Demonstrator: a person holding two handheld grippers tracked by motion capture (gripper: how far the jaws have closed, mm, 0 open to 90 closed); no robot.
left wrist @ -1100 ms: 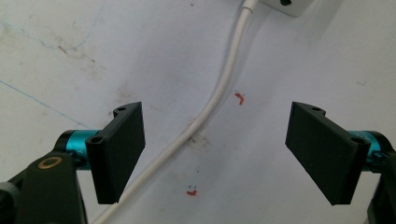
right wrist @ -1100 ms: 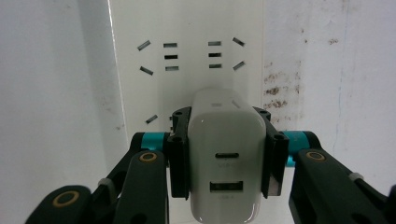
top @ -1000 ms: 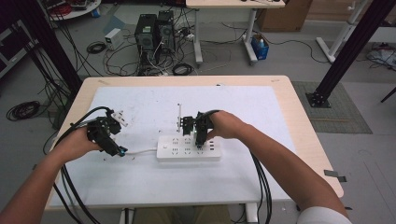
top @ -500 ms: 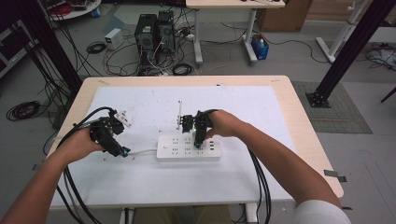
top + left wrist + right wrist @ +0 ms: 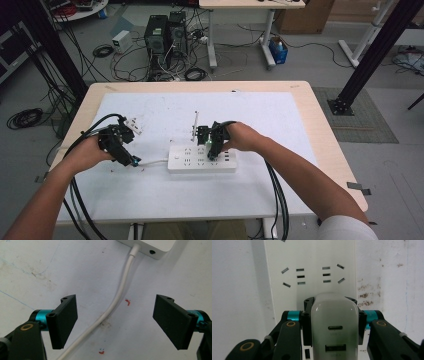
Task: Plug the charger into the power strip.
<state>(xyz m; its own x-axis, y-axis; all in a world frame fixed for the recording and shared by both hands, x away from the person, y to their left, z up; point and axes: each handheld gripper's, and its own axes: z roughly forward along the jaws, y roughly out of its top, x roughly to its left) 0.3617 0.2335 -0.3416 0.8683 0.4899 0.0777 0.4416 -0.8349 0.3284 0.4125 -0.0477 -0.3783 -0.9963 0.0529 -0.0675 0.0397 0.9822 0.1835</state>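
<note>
**Charger clamped over the power strip, cord side idle**

I've got the right gripper (image 5: 333, 322) clamped on the white USB charger (image 5: 334, 325), jaws pressed flat on its two side faces. The charger sits over the white power strip (image 5: 201, 158), which lies mid-table on the white mat (image 5: 165, 115); in the right gripper view the charger is at the near end of the strip's face, with free sockets (image 5: 312, 276) beyond.

Handling, my read: small hard plastic block, light, rigid, glossy, so likely slippery under the pads. The side faces are the right place to hold, low enough to stay square; a tilted grip would bind the prongs. The strip itself is light and could slide or lift when I push or pull.

The left gripper (image 5: 115, 322) has its jaws well apart and holds nothing; it straddles the strip's white cord (image 5: 117, 300) above the mat, near the strip's corner. The cord is soft and bendy, a poor anchor.

Hard to tell: the prongs are hidden under the charger body, so I can't say whether it's seated, partly in, or just above a socket. The port labels are blurred. In the high view my hand covers the charger. The cord's far end is cut off at the frame's edge.
</note>
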